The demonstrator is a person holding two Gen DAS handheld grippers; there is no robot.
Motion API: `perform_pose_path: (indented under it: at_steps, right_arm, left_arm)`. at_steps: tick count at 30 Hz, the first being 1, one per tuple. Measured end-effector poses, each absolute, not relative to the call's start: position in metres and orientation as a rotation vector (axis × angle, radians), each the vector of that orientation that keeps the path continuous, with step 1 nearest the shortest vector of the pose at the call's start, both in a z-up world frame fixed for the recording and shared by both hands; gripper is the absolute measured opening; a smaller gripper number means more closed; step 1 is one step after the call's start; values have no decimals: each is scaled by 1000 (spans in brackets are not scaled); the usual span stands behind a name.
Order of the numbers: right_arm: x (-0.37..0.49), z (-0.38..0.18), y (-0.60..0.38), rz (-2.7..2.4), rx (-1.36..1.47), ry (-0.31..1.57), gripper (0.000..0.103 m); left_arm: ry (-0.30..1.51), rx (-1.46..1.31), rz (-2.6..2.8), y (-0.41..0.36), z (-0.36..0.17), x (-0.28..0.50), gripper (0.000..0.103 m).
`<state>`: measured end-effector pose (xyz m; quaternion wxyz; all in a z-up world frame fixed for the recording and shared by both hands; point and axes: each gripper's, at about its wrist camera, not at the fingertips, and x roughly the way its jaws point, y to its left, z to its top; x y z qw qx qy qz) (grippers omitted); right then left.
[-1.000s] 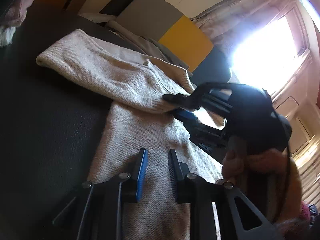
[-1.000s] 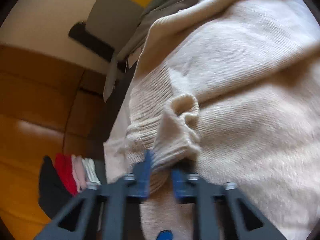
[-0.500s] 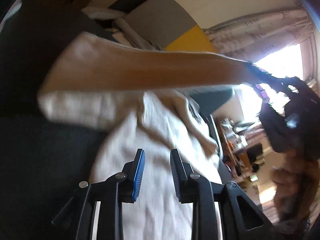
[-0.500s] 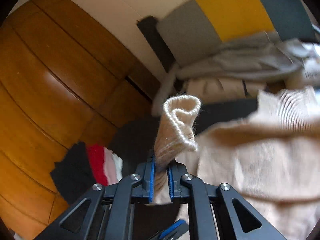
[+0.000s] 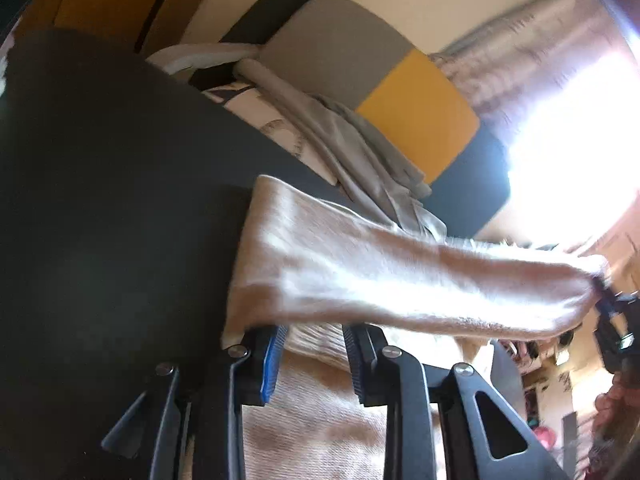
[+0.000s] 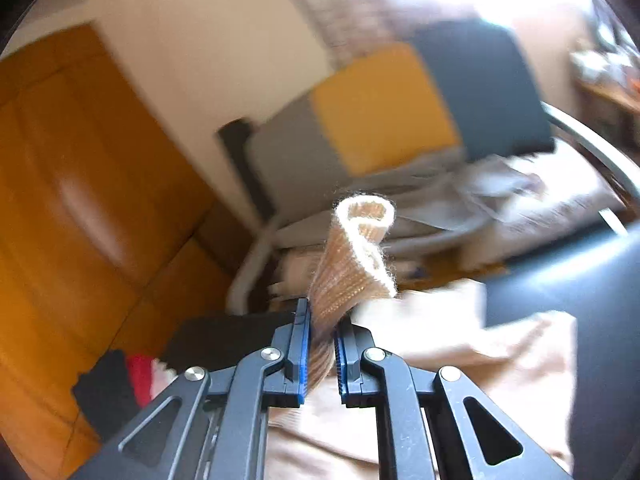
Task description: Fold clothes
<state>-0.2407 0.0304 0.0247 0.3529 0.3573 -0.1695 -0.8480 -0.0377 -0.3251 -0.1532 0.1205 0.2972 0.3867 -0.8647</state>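
A cream knit sweater [image 5: 312, 432] lies on the dark table [image 5: 100, 200]. One sleeve [image 5: 400, 280] is pulled taut in the air, running from its fold on the left out to the right. My right gripper [image 5: 612, 312] holds the far end there. In the right wrist view my right gripper [image 6: 322, 332] is shut on the sleeve cuff [image 6: 360, 248], which curls up above the pads, with the sweater body [image 6: 460, 360] below. My left gripper [image 5: 314, 340] is open over the sweater body, and its tips sit just under the sleeve's fold.
Behind the table stands a chair with a grey, yellow and dark blue back [image 5: 416, 120] and loose grey and white clothes [image 5: 344, 148] heaped on its seat. A wooden wardrobe [image 6: 80, 200] fills the left. Folded black, red and pink garments [image 6: 120, 384] lie near it. A bright window [image 5: 572, 140] glares.
My right gripper lifted the cuff off the sweater and carried it up and to the right, stretching the sleeve out. My left gripper stayed open and moved up to the sleeve's fold.
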Motion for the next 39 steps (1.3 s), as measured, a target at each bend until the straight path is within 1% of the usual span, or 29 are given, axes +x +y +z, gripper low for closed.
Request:
perform_pose_path:
  at_steps: [3,6,9,13,15,19,20,21,24,29,31,32,34,35,36,39]
  right_arm:
    - [-249,-10,81,-2233,1022,-529,11]
    - [-248,-53,114,-2245,1131,-573,11]
    - [-248,-86,135,-2264,1202,-624,11]
    - [-260,-116,151,-2248,1262,-697,12]
    - [-265,-129,157,-2198,1314,-751,19]
    - [-260,-141,187,-2210,1279,-917,34]
    - [-257,-143,198,-2212,1261,-961,43]
    - [-256,-144,205,-2226,1246,-977,46]
    - [-257,-148,220,-2203,1201,-995,46]
    - [-272,-149,210,-2166,1141,-868,47]
    - [-281,-150,198,-2142,1183,-803,46]
    - [-284,-151,190,-2122,1206,-745,46]
    - [-287,-148,176,-2124,1252,-631,39]
    - [-287,-145,171,-2139,1259,-574,22]
    - [-287,-142,165,-2153,1265,-517,8]
    - [-284,-121,153,-2191,1226,-360,8]
  left_arm:
    - [1064,904,-2560,-309,-157,-41,27]
    - [1017,948,-2563,-300,-162,-45,27]
    - [1001,973,-2565,-294,-163,-41,27]
    - [964,1019,-2568,-287,-165,-33,27]
    - [972,1025,-2558,-287,-166,-29,27]
    - [998,1010,-2566,-288,-164,-17,27]
    - [999,1009,-2580,-288,-161,-13,27]
    - [995,1010,-2600,-286,-158,-9,27]
    - [949,1008,-2660,-279,-147,2,27]
    - [803,982,-2728,-270,-123,1,28]
    - [737,978,-2763,-269,-113,-11,28]
    - [704,976,-2779,-268,-108,-16,28]
    - [637,971,-2811,-266,-98,-28,29]
    - [601,977,-2823,-265,-95,-36,29]
    - [563,997,-2827,-264,-95,-46,29]
    - [442,1087,-2788,-265,-103,-79,29]
